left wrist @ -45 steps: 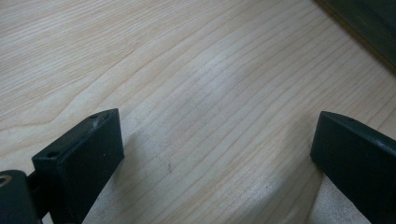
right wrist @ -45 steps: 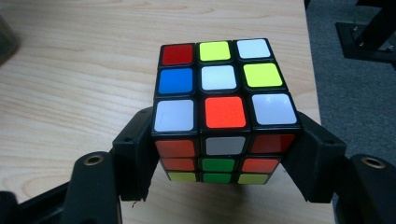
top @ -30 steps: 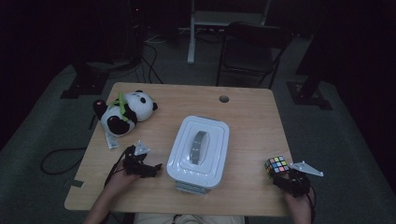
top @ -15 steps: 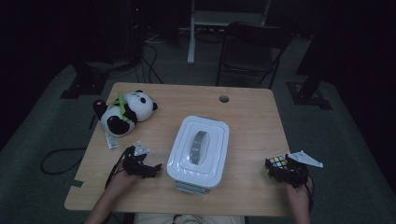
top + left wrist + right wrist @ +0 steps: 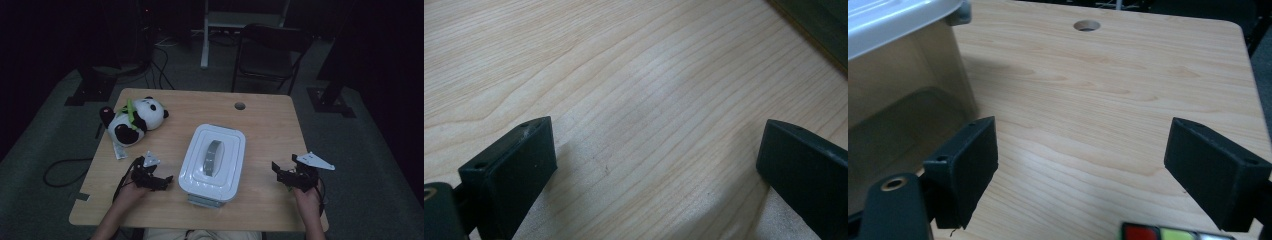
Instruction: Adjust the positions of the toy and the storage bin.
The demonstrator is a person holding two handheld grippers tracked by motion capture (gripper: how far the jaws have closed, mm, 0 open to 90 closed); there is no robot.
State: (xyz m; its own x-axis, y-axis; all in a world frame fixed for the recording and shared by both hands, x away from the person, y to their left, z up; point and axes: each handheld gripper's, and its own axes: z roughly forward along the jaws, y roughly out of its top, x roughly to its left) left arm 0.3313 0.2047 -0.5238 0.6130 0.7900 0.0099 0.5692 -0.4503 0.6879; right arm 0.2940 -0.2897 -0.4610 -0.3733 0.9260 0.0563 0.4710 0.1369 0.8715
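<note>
Right hand-held gripper [image 5: 1080, 165] released, jaws spread wide over bare tabletop [image 5: 1128, 75] at the right edge; puzzle cube [image 5: 1175, 233] lies on the tabletop just beneath it, not gripped. Left hand-held gripper [image 5: 654, 165] likewise released, empty, low over the tabletop beside the lidded white box [image 5: 214, 159]. Toy panda [image 5: 132, 120] lies well apart, far left

Wooden table [image 5: 272, 120] with panda [image 5: 132, 120], bin [image 5: 212, 162], cube [image 5: 1173, 233].

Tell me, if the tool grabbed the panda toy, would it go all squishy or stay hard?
Probably squishy: the panda plush looks soft and rounded, slumped on its side on the table. It likely feels light and would sag from a pinch. It seems unlikely to roll far or break.
</note>
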